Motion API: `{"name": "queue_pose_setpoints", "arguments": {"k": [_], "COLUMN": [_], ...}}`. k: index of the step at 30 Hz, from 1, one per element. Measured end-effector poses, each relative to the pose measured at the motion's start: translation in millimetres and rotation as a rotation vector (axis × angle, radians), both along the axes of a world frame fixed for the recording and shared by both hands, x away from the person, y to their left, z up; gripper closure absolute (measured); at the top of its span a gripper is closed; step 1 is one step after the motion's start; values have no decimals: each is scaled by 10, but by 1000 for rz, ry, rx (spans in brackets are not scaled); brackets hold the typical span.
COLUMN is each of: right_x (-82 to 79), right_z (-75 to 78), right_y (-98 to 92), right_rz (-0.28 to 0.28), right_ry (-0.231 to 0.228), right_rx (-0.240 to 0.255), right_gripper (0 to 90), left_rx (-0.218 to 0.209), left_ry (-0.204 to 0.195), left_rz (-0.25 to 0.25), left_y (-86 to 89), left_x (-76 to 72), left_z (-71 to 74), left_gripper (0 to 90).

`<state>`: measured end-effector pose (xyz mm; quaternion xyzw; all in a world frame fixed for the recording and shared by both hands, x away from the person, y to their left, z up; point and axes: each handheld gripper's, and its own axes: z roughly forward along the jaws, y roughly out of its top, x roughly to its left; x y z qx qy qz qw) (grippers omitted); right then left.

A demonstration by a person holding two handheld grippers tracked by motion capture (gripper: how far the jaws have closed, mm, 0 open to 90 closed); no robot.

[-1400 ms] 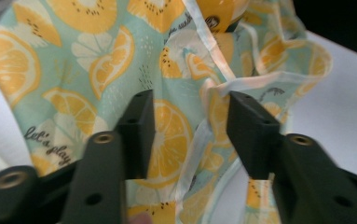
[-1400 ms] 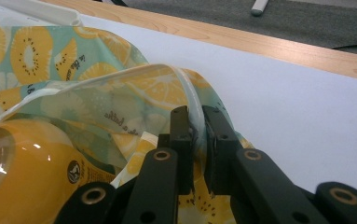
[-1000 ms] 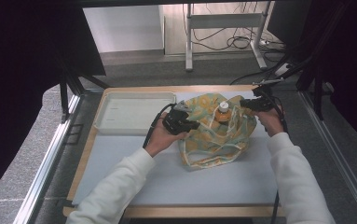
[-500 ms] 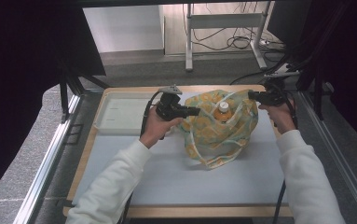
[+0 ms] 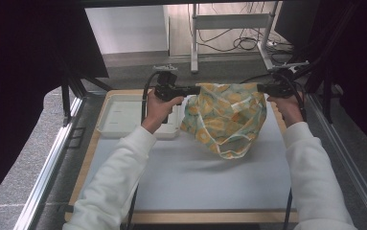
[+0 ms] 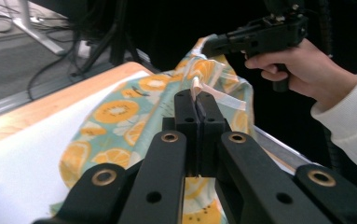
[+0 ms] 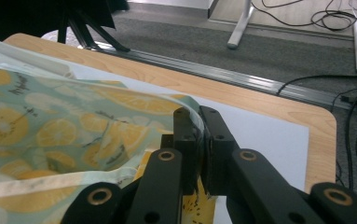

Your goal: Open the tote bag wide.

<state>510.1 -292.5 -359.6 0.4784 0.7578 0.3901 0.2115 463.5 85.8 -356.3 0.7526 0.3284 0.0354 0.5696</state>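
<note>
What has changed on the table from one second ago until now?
Both hands rose and moved apart. The left gripper and the right gripper lifted the orange-printed cloth, which lay bunched on the table with a small bottle on it. Now it hangs spread between them, only its lower tip near the white mat, and the bottle is hidden. Both grips stayed shut on the cloth's edge. The white tray did not move.

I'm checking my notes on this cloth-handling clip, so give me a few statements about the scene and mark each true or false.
1. Both hand-held grippers pinch the citrus-print cloth. True: the left hand-held gripper and the right hand-held gripper each clamp an upper edge.
2. The cloth lies flat on the table. False: it hangs between the grippers, above the white mat.
3. A white tray sits at the left of the table. True.
4. The cloth is plain blue. False: it shows orange slices on pale green.
</note>
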Motion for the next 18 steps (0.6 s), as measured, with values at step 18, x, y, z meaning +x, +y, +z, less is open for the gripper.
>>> {"name": "queue_pose_setpoints", "arguments": {"k": [18], "right_x": [254], "right_z": [-199], "right_y": [115], "right_rz": [-21], "right_ry": [71], "right_rx": [-58], "right_gripper": [854], "left_rx": [124], "left_ry": [47], "left_rz": [166], "left_y": [-50], "left_x": [437], "left_z": [9], "left_gripper": [900]}}
